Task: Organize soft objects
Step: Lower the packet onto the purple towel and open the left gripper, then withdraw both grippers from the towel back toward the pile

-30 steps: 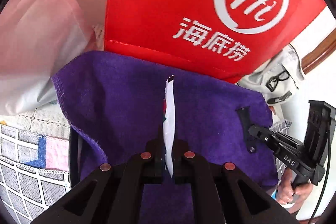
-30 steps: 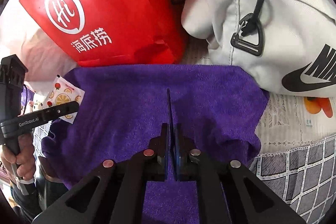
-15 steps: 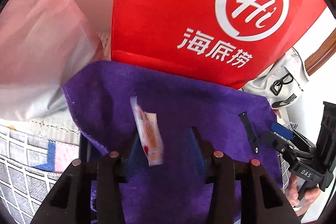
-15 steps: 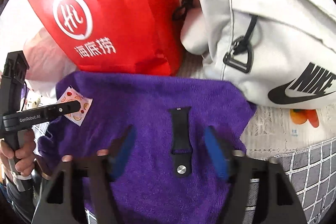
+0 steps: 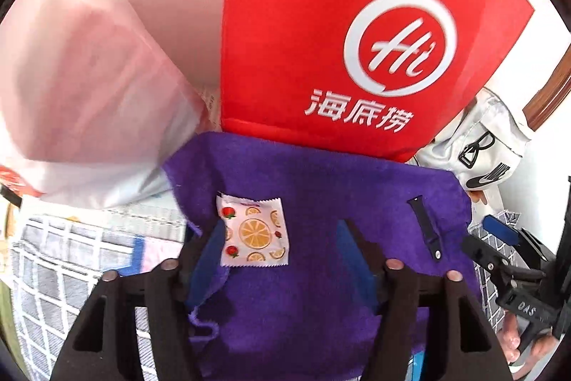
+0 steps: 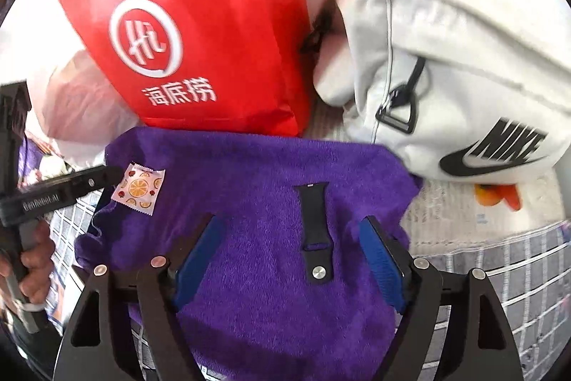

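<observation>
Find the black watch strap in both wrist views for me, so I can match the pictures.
Left wrist view: the black watch strap lies right of centre on the purple towel, outside the left tongs.
Right wrist view: the black watch strap lies flat at centre, between the open right tongs.
Shared landmark: the red bag behind the towel.

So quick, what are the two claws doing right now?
Left claw: open, just let go; packet lies on the towel.
Right claw: open, just let go; strap lies on the towel.
</observation>
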